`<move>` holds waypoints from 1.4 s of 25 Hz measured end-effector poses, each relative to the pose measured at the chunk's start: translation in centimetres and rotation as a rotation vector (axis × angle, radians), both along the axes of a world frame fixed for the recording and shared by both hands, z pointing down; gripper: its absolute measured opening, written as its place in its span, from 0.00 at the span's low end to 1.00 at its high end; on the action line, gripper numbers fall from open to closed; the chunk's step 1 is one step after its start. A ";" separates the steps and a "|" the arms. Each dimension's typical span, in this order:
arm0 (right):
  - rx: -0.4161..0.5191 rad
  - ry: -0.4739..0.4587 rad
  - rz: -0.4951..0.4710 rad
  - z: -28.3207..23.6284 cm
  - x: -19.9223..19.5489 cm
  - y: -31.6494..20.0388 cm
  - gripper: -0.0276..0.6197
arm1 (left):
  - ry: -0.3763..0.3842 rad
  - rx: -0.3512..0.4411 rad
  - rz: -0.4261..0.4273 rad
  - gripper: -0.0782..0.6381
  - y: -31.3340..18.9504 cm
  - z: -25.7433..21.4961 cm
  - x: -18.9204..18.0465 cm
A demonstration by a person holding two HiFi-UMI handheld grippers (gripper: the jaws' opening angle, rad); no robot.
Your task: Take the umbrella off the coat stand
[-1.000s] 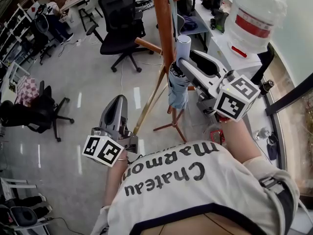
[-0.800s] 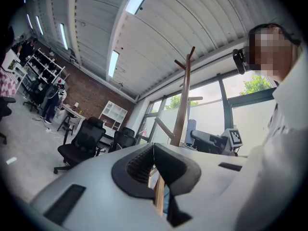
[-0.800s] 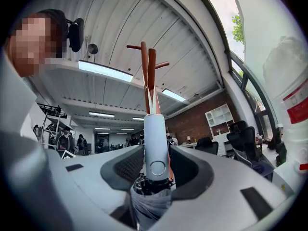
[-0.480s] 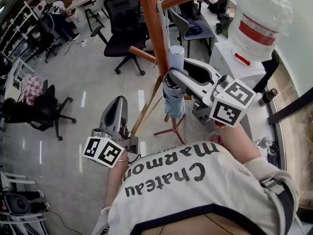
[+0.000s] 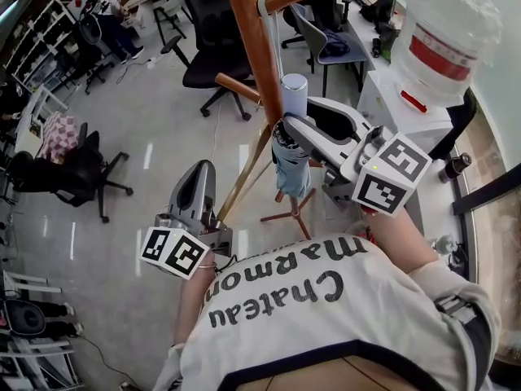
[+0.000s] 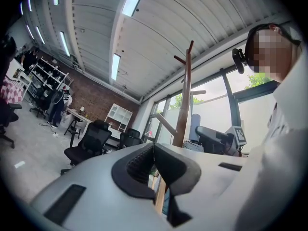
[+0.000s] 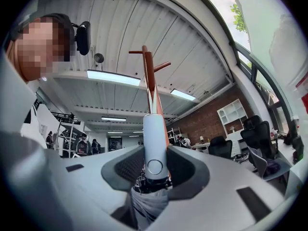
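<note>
A folded grey-blue umbrella (image 5: pixel 291 157) hangs upright against the wooden coat stand (image 5: pixel 254 47), its pale cylindrical handle (image 5: pixel 294 96) on top. My right gripper (image 5: pixel 285 126) reaches in from the right, level with the top of the umbrella. In the right gripper view the handle (image 7: pixel 155 143) stands between the jaws, which are closing, the pads close along its sides and the canopy bunched below. The stand's pole (image 7: pixel 150 81) rises behind it. My left gripper (image 5: pixel 199 169) hangs lower left, shut and empty, aimed at the pole (image 6: pixel 184 105).
A water dispenser with a large bottle (image 5: pixel 444 31) stands right of the stand, against the window. Black office chairs (image 5: pixel 213 51) and desks fill the floor at the back and left. The stand's spread legs (image 5: pixel 286 210) sit below the umbrella.
My right gripper has moved left onto the umbrella's top, so the handle now sits between its jaws. The left gripper has stayed put.
</note>
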State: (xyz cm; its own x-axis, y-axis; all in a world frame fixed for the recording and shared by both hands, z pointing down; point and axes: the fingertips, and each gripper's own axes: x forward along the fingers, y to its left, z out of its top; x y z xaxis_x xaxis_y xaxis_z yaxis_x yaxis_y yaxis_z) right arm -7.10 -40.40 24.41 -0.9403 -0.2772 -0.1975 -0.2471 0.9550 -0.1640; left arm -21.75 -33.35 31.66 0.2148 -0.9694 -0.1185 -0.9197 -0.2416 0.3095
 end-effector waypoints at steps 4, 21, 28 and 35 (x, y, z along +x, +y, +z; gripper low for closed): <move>0.002 0.009 0.008 0.0 -0.2 0.1 0.28 | 0.005 -0.008 -0.020 0.14 0.2 0.1 -0.4; 0.026 0.025 0.095 -0.2 0.1 0.1 0.27 | 0.004 -0.028 0.002 0.14 0.8 0.5 -0.8; 0.037 0.016 0.114 -1.0 0.8 0.2 0.27 | -0.006 -0.014 0.018 0.14 0.5 -0.3 -0.5; 0.060 -0.001 0.130 -1.9 1.7 0.6 0.27 | -0.019 0.001 0.029 0.14 0.7 -0.9 0.1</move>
